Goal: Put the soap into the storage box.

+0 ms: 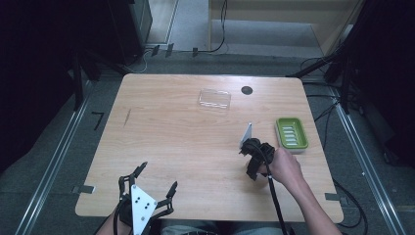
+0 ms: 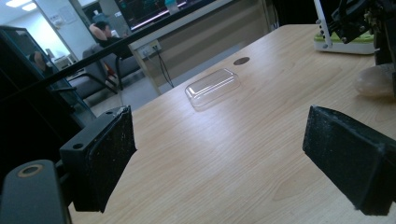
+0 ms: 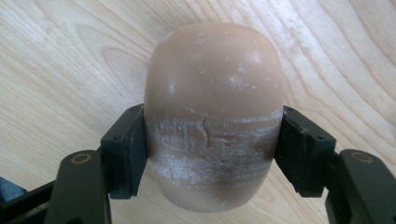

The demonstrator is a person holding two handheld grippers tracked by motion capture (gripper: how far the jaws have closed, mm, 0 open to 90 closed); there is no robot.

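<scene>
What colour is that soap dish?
The soap dish is bright green, clearest in the high view.

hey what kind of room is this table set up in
Probably an office or lab recording station. A bare wooden table stands on grey floor with cables trailing round it, and the left gripper view shows office chairs and a screen behind.

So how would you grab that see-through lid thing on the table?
The clear lid lies flat, dome up, long and narrow, nothing close around it. I'd come straight down with the open left gripper and pinch across its two long sides, since that is its narrower way; probably gently, as it looks thin.
</scene>
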